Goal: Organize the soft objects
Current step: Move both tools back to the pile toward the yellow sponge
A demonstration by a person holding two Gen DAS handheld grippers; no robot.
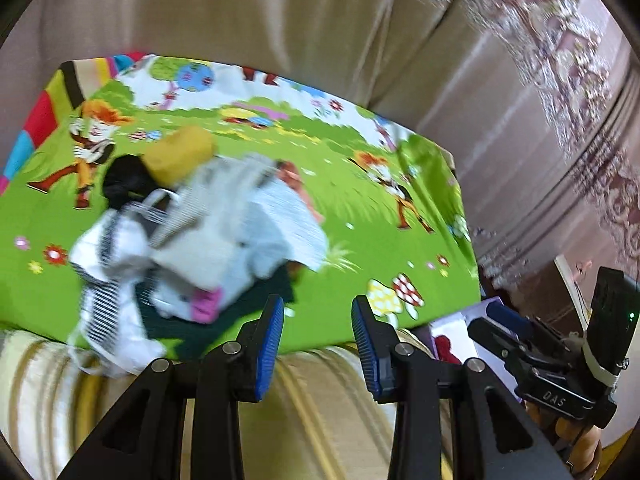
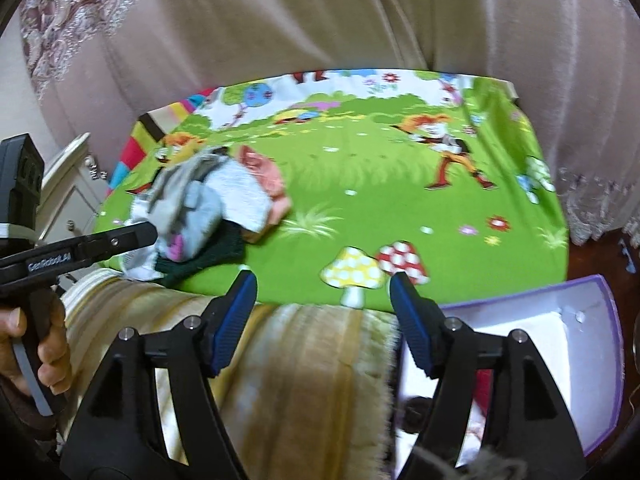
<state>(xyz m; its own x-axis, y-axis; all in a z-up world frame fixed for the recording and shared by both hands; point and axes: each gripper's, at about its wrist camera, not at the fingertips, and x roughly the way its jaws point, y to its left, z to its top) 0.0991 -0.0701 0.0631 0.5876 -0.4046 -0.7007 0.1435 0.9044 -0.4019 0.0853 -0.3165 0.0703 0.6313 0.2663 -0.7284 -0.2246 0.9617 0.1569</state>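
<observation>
A pile of soft clothes lies on a green cartoon mat: white and grey pieces, a striped one, a yellow item, a black one, a dark green knit. My left gripper is open and empty, just short of the pile's near right edge. In the right wrist view the pile sits at the left of the mat, with the left gripper beside it. My right gripper is open and empty, over the mat's near edge.
A purple box with a white inside stands at the right below the mat, with a red item in it; it also shows in the left wrist view. A striped beige blanket lies in front. Curtains hang behind.
</observation>
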